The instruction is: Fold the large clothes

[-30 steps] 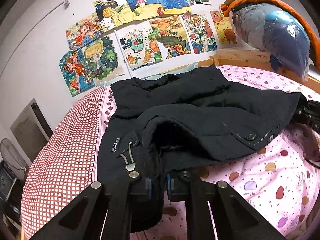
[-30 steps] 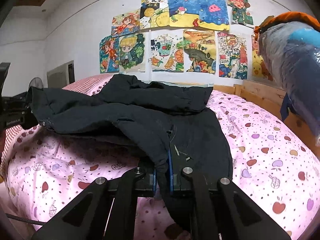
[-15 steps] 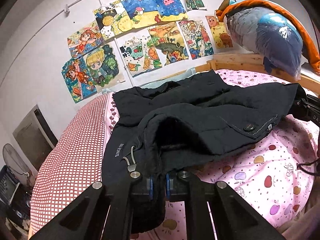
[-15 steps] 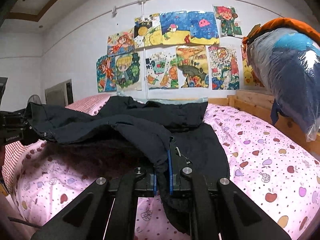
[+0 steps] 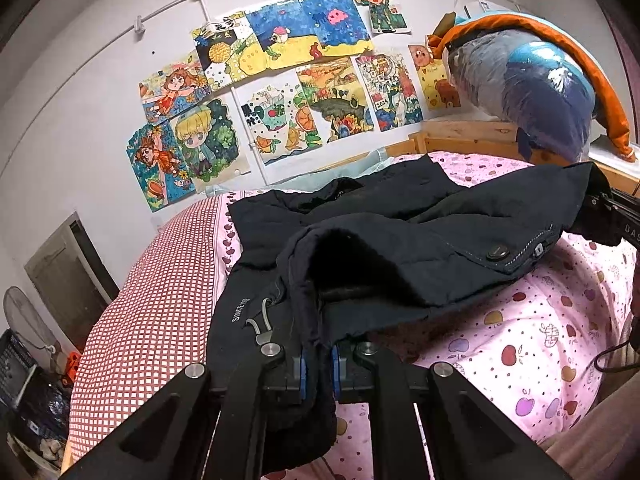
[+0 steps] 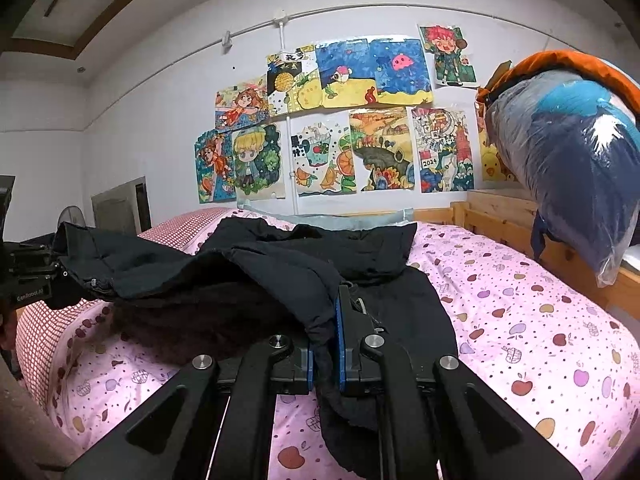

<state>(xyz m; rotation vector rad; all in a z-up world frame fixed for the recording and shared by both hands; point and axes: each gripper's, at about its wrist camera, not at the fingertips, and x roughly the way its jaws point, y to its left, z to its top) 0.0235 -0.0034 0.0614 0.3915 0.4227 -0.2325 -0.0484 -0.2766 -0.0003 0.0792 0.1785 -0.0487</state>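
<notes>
Jaws: left gripper [image 5: 316, 364], right gripper [image 6: 325, 360] clamp jacket [image 5: 420, 248] | plastic bag [image 6: 568, 168]: bedding

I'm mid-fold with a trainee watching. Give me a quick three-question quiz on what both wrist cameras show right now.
1. True or false: the left gripper is open and clear of the dark jacket.
2. What is clamped between the fingers of the right gripper? A) the pink bedsheet B) an edge of the dark jacket C) the plastic-wrapped bundle
3. Fill in: the lifted jacket edge hangs above a pink bedsheet printed with ____.

Key: 1 false, it is shut on jacket fabric. 2 B. 3 apples.
</notes>
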